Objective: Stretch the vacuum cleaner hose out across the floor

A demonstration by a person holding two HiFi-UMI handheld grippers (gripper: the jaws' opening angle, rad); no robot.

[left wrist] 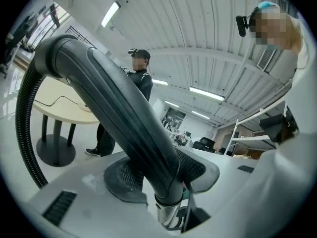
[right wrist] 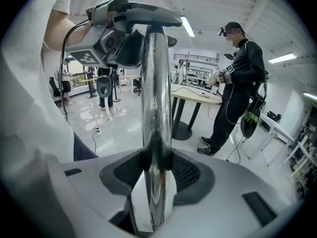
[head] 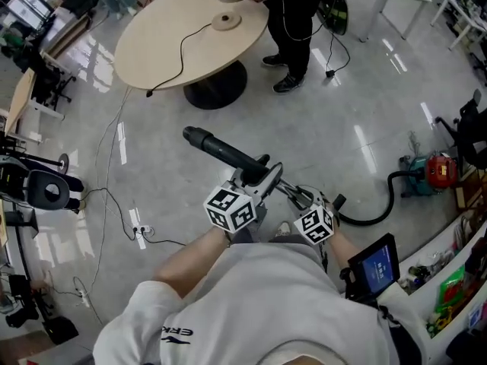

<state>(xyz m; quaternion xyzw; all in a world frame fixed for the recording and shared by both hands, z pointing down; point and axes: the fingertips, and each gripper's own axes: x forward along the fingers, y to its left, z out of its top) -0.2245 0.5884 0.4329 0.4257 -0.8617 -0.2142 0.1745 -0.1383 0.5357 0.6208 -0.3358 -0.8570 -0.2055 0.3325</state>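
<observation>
In the head view I hold the vacuum wand level in front of me. My left gripper (head: 262, 175) is shut on its black curved handle (head: 224, 152). In the left gripper view the handle (left wrist: 124, 118) rises between the jaws of that gripper (left wrist: 163, 177), and a ribbed hose (left wrist: 22, 118) curves down at the left. My right gripper (head: 300, 198) is shut on the chrome tube (head: 291, 192). That tube (right wrist: 154, 108) stands between the jaws of the right gripper (right wrist: 156, 168). A black hose (head: 384, 204) loops over the floor to the red and teal vacuum cleaner (head: 430, 172).
A round wooden table (head: 163, 48) on a black base stands ahead, with a person in black (head: 297, 21) beside it. Thin cables (head: 114, 196) and a power strip (head: 141, 233) lie on the floor at left. A tablet (head: 377, 265) and cluttered shelves are at right.
</observation>
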